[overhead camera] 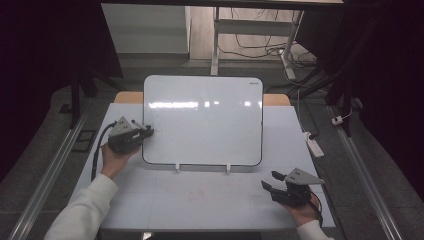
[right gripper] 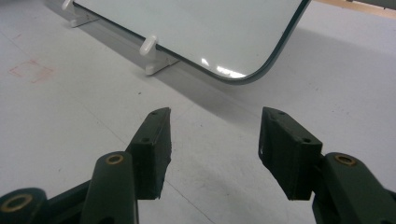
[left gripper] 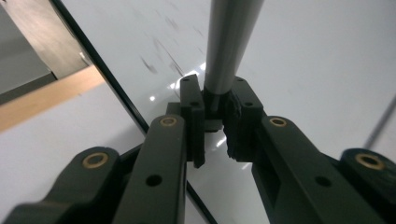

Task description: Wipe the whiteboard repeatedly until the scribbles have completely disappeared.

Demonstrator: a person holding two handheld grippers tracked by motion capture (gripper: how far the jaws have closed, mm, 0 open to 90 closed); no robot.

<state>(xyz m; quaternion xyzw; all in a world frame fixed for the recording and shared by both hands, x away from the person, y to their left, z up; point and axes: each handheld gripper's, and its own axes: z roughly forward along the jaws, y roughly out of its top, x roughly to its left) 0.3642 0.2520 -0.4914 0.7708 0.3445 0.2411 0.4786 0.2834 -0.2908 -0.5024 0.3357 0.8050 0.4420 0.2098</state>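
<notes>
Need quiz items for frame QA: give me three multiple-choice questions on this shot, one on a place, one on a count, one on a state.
1. Where is the left claw?
A. at the whiteboard's left edge
B. on the floor
C. behind the whiteboard

2. How many white feet prop the whiteboard at its front edge?
A. none
B. two
C. five

3. How is the right claw?
A. shut on a cloth
B. shut on a marker
C. open, holding nothing

Key: 1 A, the high view shows it at that edge, gripping a grey pen. 2 B, two feet show below the board. 3 C, its jaws stand apart over bare table.
</notes>
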